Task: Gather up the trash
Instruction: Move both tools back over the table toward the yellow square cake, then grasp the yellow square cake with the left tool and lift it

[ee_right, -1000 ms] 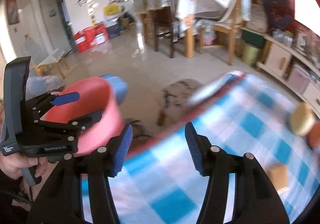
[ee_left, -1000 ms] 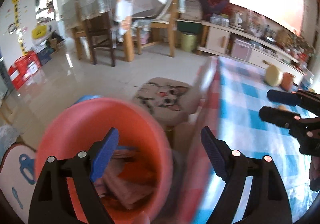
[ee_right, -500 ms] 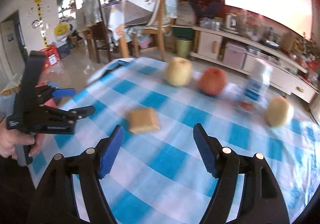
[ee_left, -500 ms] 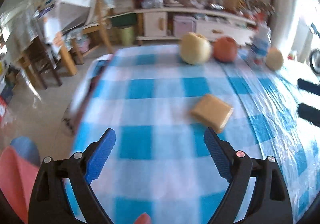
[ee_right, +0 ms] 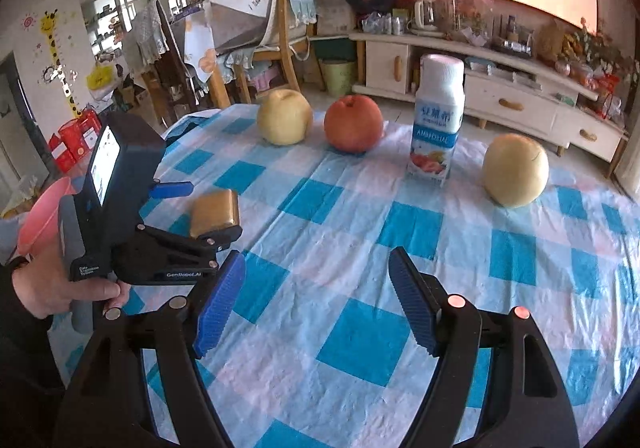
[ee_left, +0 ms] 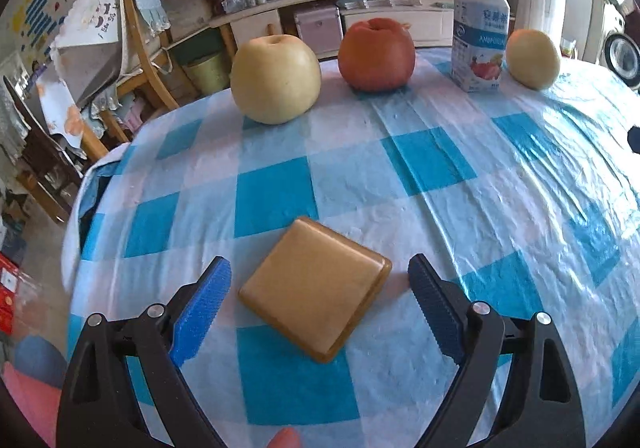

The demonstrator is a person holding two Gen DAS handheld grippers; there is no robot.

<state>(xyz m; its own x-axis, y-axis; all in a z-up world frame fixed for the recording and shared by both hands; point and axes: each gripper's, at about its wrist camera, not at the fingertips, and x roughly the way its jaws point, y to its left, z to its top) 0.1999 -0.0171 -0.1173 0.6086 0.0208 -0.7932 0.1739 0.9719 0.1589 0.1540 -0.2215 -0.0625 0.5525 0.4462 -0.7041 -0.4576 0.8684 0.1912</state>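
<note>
Trash: tan square pad (ee_left: 316,288) lies near tabletop's left edge, between left claw (ee_left: 320,298) jaws, untouched | both claws wide, empty; right claw (ee_right: 316,298) idle | risk: flat pad slips or skids off edge; cloth (ee_left: 440,188) snags.

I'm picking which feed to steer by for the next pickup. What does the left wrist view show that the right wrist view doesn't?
Only the left wrist view shows the brown square block's whole top, lying between the open left gripper fingers, untouched.

Only the right wrist view shows the left gripper from outside, the hand holding it, the pink bin's rim, and the open, empty right gripper.

Both show the checked tablecloth, two yellow fruits, the red apple and the drink bottle.
</note>
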